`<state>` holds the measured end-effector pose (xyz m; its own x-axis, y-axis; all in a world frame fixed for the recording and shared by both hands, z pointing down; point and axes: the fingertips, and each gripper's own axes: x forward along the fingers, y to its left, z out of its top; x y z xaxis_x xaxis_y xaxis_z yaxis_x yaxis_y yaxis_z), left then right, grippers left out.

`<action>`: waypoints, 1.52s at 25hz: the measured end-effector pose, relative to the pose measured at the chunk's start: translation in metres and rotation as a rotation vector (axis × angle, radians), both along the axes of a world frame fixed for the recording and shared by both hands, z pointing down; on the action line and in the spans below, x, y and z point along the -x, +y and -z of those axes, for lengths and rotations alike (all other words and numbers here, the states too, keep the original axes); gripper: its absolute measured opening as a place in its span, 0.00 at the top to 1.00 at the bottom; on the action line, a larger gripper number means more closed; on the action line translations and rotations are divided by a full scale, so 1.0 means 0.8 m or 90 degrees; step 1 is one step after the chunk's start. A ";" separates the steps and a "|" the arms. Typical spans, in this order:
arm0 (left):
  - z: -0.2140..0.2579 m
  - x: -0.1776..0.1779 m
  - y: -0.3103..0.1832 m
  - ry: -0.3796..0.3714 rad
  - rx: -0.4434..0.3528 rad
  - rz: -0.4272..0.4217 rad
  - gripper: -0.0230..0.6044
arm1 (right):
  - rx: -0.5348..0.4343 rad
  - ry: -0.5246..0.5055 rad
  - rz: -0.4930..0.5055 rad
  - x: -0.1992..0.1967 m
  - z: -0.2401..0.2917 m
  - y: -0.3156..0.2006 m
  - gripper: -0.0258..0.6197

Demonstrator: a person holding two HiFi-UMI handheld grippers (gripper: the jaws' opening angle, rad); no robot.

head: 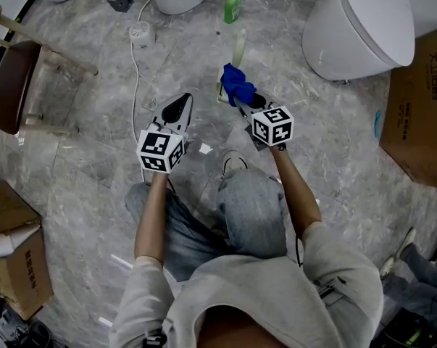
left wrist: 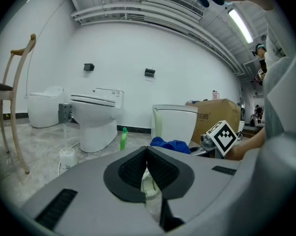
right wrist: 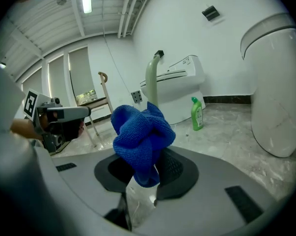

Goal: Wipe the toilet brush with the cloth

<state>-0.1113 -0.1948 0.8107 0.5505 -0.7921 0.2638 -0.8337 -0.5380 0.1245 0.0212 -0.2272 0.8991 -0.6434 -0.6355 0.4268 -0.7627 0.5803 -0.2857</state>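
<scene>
My left gripper (left wrist: 147, 154) has its jaws together with nothing between them, and it is held low over the grey floor (head: 95, 187), beside my right gripper (right wrist: 147, 177) but apart from it. The right one is clamped on the blue cloth (right wrist: 140, 136), which bunches up out of its jaws in a loose wad. The toilet brush (right wrist: 151, 80) stands upright on the floor just beyond that wad: its pale green handle with a dark tip rises right behind the cloth in the right gripper view, and in the head view it runs up from the cloth's far side. I cannot tell whether cloth and handle touch. A green bottle (head: 233, 6) stands on the floor past the brush, near the foot of 1 white toilet (left wrist: 94, 119); a 2nd toilet (head: 363, 27) sits to my right, next to a cardboard box (head: 421, 114). A wooden chair (head: 15, 78) is well off to my left.
</scene>
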 end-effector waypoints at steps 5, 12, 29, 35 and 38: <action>-0.007 0.003 -0.001 -0.005 0.007 0.003 0.93 | 0.048 0.014 0.003 -0.001 -0.048 0.002 0.78; -0.010 0.010 -0.002 -0.014 0.013 0.007 0.93 | 0.119 0.042 0.004 -0.003 -0.114 0.001 0.78; -0.002 0.016 0.007 -0.013 0.006 0.014 0.93 | 0.096 0.058 0.036 0.022 -0.073 0.038 0.78; 0.008 0.014 0.013 -0.013 -0.002 0.016 0.93 | -0.014 0.009 0.020 0.049 0.056 0.013 0.78; 0.015 0.015 0.015 -0.015 -0.010 0.019 0.93 | -0.059 -0.018 0.002 0.054 0.113 -0.007 0.78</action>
